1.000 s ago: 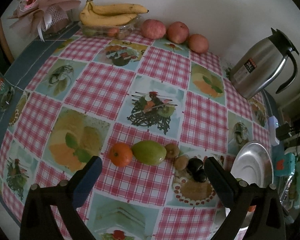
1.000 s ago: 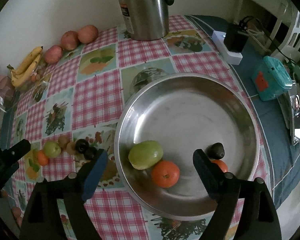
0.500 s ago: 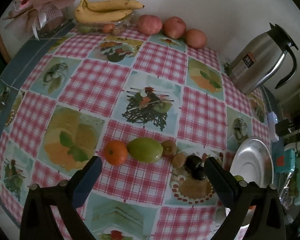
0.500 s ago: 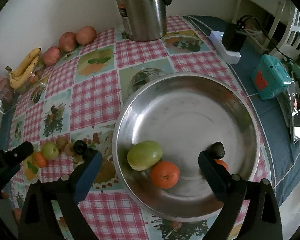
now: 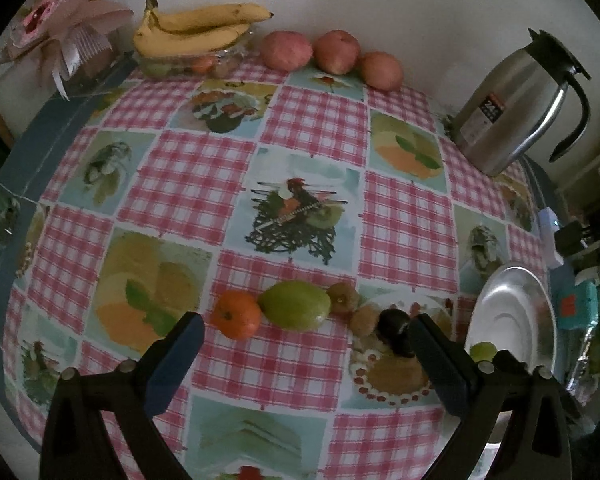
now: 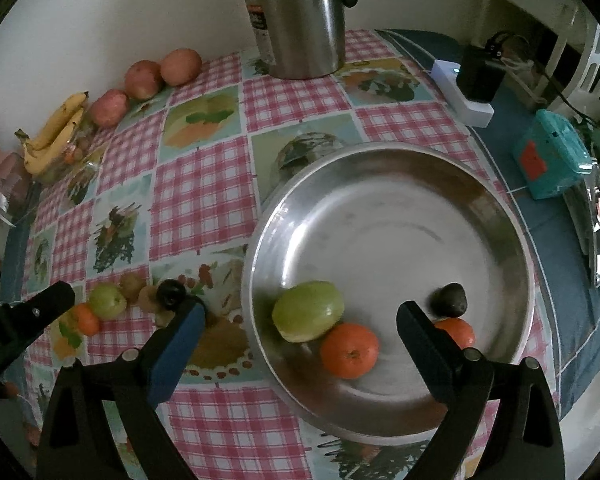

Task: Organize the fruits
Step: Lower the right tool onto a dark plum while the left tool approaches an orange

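A row of loose fruit lies on the checked tablecloth: an orange (image 5: 236,314), a green mango (image 5: 296,305), two small brown fruits (image 5: 343,298) and two dark plums (image 5: 394,320). My left gripper (image 5: 304,344) is open and empty, just short of this row. The steel bowl (image 6: 496,216) holds a green mango (image 6: 308,312), an orange (image 6: 350,350), a second orange (image 6: 456,330) and a dark avocado (image 6: 449,299). My right gripper (image 6: 300,330) is open and empty above the bowl's near left rim.
A steel thermos jug (image 6: 300,16) stands at the back. Three apples (image 5: 336,52) and bananas (image 5: 196,28) on a glass dish line the wall. A pink bouquet (image 5: 60,36) is at far left. A white power strip (image 6: 468,96) and a teal box (image 6: 552,152) lie right of the bowl.
My left gripper has moved forward toward the fruit row, which now sits closer between the fingers. My right gripper has shifted left over the bowl's left rim. Both stay open.
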{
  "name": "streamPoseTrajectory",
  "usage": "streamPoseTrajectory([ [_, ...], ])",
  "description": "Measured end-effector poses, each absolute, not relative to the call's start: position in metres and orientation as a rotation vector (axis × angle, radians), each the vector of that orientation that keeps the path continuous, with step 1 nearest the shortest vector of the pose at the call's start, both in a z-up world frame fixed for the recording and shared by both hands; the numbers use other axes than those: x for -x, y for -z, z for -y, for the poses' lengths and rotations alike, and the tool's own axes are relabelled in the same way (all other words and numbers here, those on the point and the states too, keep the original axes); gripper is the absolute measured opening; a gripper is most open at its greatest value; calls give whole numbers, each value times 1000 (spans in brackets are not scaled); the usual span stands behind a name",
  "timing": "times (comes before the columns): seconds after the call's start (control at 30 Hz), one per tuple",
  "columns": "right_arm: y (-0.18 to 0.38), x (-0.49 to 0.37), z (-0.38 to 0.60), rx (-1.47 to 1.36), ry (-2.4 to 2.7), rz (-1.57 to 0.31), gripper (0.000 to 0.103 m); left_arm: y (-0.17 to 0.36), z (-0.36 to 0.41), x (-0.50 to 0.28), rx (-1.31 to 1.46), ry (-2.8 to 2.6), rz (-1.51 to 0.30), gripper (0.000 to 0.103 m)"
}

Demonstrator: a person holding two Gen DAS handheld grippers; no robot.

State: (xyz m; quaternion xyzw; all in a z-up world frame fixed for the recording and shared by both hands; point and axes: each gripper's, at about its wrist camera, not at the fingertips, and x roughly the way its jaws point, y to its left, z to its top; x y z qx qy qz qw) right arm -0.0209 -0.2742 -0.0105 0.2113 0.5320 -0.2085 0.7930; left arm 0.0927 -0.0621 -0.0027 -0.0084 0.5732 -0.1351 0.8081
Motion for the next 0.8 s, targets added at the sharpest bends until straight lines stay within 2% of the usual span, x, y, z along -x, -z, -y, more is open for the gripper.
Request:
streamPoseTrajectory([
  [0.43,-1,-5,241,-421,385,-1076,97,0,32,-109,35,223,-1209,103],
  [0.8,10,-28,208,-369,299,-1119,97,3,-5,-122,118,166,-1218,103],
])
